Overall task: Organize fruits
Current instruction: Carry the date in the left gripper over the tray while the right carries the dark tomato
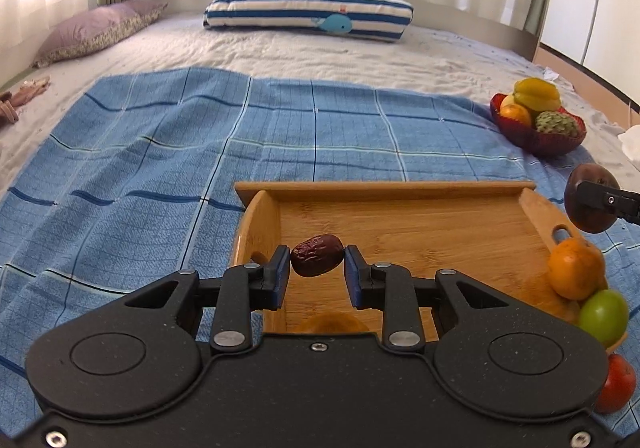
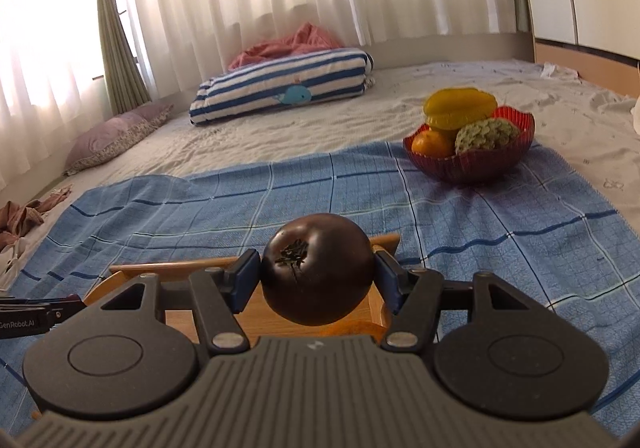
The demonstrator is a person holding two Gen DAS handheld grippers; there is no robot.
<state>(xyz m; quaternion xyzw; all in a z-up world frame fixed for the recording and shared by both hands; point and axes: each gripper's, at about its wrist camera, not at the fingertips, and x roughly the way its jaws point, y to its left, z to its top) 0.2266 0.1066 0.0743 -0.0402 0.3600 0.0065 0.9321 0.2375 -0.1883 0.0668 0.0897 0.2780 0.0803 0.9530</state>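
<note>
My left gripper (image 1: 317, 268) is shut on a wrinkled dark red date (image 1: 317, 255) and holds it over the left part of a wooden tray (image 1: 420, 224). My right gripper (image 2: 318, 280) is shut on a dark purple round fruit (image 2: 318, 268) above the tray's far right corner (image 2: 384, 240); the same fruit shows at the right edge of the left wrist view (image 1: 590, 203). An orange fruit (image 1: 576, 274), a green fruit (image 1: 604, 316) and a red fruit (image 1: 618, 384) sit along the tray's right side.
A red bowl (image 2: 472, 165) holding a star fruit (image 2: 460, 107), an orange and a green bumpy fruit stands at the far right on the blue checked cloth (image 1: 160, 151). A striped folded blanket (image 1: 308, 9) and a purple pillow (image 1: 92, 31) lie at the back of the bed.
</note>
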